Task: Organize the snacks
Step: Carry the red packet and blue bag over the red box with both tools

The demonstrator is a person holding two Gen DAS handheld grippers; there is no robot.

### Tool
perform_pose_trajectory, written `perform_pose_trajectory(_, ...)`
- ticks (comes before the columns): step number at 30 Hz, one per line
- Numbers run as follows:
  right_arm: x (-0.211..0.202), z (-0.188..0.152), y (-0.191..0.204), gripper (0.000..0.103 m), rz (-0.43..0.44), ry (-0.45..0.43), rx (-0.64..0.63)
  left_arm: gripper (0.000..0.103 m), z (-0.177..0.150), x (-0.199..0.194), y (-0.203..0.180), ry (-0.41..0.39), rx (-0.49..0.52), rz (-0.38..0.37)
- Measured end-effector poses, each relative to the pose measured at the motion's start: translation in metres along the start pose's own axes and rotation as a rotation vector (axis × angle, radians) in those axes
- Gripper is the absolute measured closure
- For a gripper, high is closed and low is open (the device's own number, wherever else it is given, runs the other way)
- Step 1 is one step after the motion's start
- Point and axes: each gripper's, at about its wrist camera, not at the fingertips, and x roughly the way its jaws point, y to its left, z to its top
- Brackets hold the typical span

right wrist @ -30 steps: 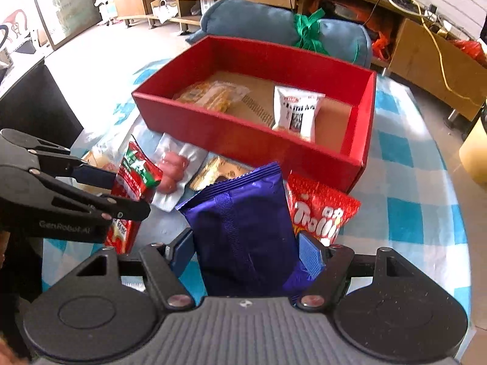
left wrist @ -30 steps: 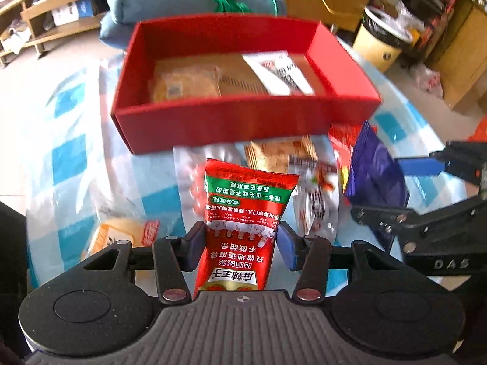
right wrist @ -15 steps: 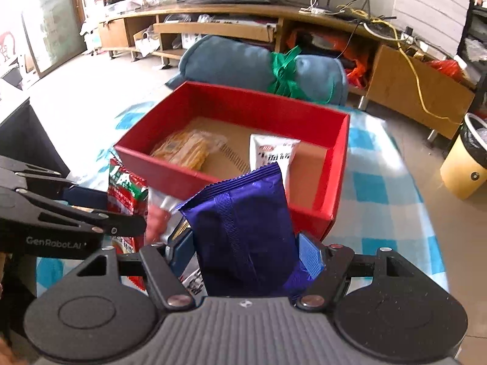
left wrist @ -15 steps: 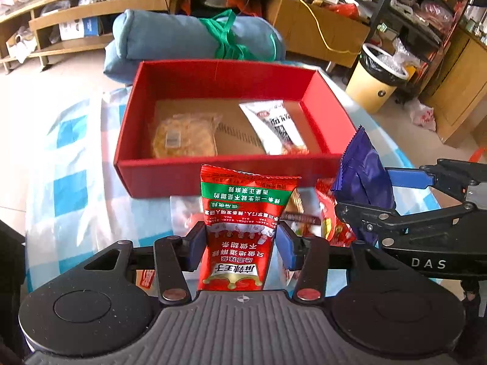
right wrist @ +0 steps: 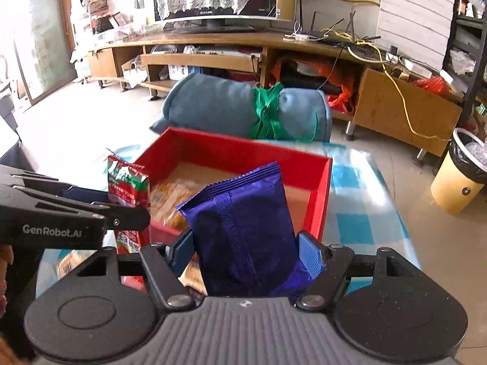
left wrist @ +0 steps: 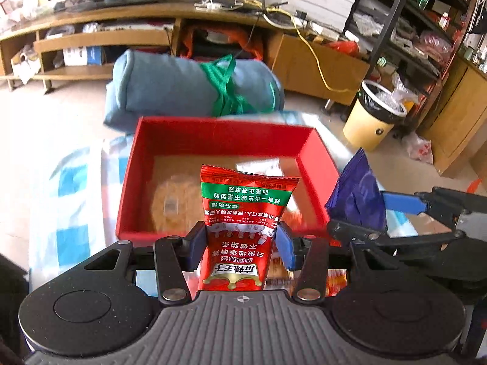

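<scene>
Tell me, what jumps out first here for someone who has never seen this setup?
Two handheld grippers each grip a snack upright: the left gripper holds a red and green snack packet, the right gripper a purple snack bag. Just beyond them sits an open red box on a blue checked tablecloth, already holding a round biscuit pack. Behind the box lies a rolled blue blanket tied with green ribbon.

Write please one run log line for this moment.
left tongs: shut on red packet | right tongs: shut on purple packet | both near red box
</scene>
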Motion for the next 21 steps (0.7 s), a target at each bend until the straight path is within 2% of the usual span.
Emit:
perform_pose_trajectory(9, 0.020, 0.031, -0.012, 0.036, -0.016, -0.022, 0.023, 0.046, 0.038, 0.017, 0.003, -0.040, -0.025, 0.011)
perform_pose_trajectory(20, 0.061, 0.045, -0.027, 0.036, -0.033, 0.035, 0.045, 0.048, 0.052, 0.054, 0.014, 0.019, -0.061, 0.034)
perform_pose_trajectory(21, 0.063, 0.045, -0.027, 0.036, -0.033, 0.042, 0.043, 0.061, 0.053, 0.056, 0.015, 0.023, -0.064, 0.039)
